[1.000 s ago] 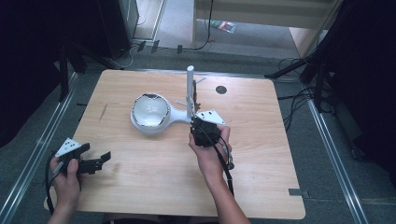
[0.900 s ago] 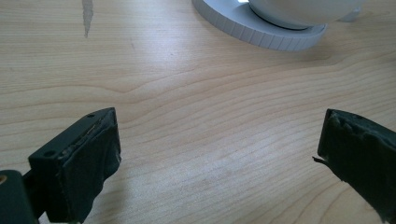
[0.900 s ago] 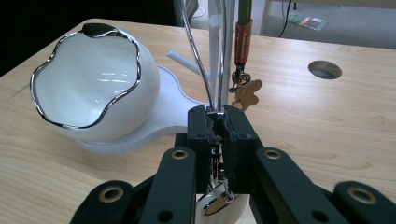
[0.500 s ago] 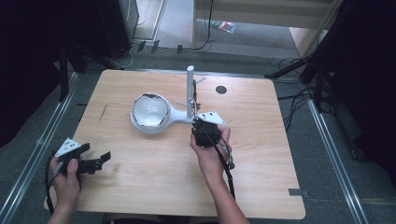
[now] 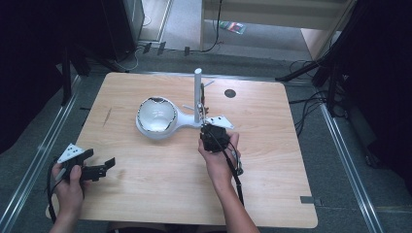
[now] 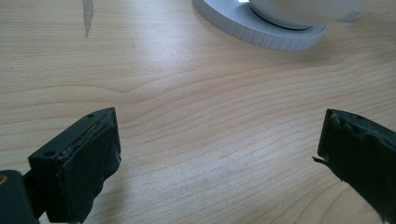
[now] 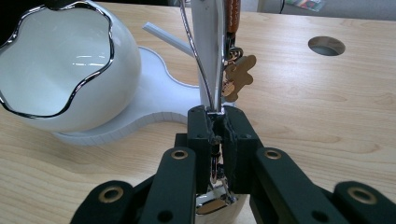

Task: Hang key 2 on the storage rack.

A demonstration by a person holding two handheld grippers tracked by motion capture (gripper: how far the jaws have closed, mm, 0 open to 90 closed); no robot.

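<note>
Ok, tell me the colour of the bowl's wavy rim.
Shiny silver chrome on the white bowl, clearest in the right gripper view.

Bowl [image 5: 156, 116] on stand [image 5: 187, 124] left of post [image 5: 197, 94], table [image 5: 272, 145] hole [image 5: 230, 93] behind right

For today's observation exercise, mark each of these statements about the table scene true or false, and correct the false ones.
1. The right tool is shut on a thin silver wire beside the white post. True.
2. The left tool is gripping the white bowl. False: its jaws stand wide apart over bare table, holding nothing.
3. The bowl has a wavy metallic rim and sits on a white base. True.
4. The post lies flat on the table. False: it stands upright on the base.
5. A small gold charm hangs next to the post. True.
6. The left tool is beyond the bowl. False: it is near the table's front left corner.
</note>
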